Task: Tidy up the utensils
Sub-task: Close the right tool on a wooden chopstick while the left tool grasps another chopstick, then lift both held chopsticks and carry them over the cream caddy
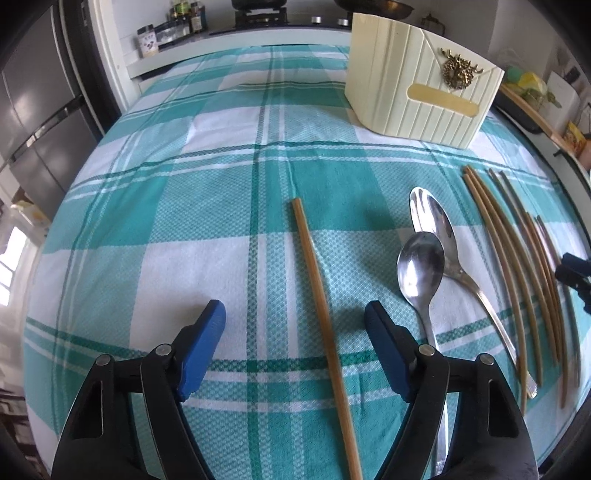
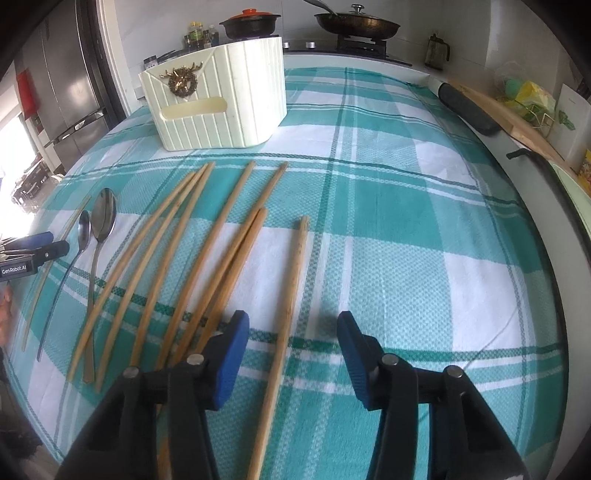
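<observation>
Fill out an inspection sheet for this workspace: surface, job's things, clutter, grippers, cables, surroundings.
Surface: teal and white checked tablecloth, flat.
Job's things: cream utensil holder upright at the far side; two spoons side by side; lone chopstick left of them; several chopsticks fanned out to their right.
Clutter: nothing seen on the cloth.
Grippers: left gripper open, the lone chopstick between its jaws, untouched; right gripper open around the rightmost chopstick, pads clear.
Cables: nothing seen.
Surroundings: stove with pans, fridge, spice bottles.
</observation>
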`<state>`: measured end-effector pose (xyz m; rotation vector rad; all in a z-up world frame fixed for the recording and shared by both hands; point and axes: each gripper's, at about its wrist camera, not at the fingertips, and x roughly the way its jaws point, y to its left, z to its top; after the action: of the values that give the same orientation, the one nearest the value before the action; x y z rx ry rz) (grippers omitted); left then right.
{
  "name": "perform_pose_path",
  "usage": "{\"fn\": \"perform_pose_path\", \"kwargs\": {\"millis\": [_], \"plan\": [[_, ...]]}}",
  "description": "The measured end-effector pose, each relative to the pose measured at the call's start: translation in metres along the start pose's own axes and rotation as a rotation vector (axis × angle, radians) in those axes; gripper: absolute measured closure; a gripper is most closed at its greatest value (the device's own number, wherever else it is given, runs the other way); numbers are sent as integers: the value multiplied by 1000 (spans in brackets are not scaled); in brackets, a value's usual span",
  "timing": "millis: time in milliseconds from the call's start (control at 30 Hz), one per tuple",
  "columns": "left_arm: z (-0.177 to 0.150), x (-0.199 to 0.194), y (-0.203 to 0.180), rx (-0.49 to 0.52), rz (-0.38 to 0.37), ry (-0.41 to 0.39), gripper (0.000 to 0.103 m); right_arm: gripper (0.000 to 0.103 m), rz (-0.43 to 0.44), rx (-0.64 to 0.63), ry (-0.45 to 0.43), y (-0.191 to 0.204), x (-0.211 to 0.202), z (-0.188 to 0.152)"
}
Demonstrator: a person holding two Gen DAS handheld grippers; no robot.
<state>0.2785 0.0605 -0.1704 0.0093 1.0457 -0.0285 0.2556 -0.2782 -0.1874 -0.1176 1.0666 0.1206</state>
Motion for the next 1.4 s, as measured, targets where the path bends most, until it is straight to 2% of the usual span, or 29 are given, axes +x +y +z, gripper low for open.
{"fn": "perform_pose_path", "kwargs": {"millis": [67,167,233,267,300,333,367,400,567,733,933,1100,1233,1400], "plan": [[5,2,-3,16,-14,20,28,67,-5,-14,11,0,6,10],[13,5,-7,39,-39,36,38,73,-1,-40,39,3,15,24],[18,6,-9,51,-36,37,52,78,-7,-63,55,5,21,32],[21,7,-10,55,-36,38,62,84,-8,-67,63,6,23,37],[23,7,-10,54,-52,39,78,89,-5,-66,68,6,24,40],[26,8,-10,50,-67,40,84,94,-7,-63,75,5,27,43],[27,9,-9,48,-74,40,93,95,-5,-58,78,5,28,46],[28,10,-9,48,-77,36,96,95,1,-51,80,4,30,49],[31,5,-6,29,-88,-1,100,96,56,16,65,-2,33,56],[34,-30,-3,5,-112,-101,100,96,112,100,-1,-12,10,61],[38,-90,0,13,-148,-223,100,96,159,125,-114,-16,-48,68],[39,-135,2,26,-178,-318,100,96,188,92,-225,-10,-109,70],[38,-160,2,20,-208,-377,100,96,185,56,-295,-1,-148,69],[46,-181,-1,18,-252,-431,101,96,159,28,-386,11,-177,71]]}}
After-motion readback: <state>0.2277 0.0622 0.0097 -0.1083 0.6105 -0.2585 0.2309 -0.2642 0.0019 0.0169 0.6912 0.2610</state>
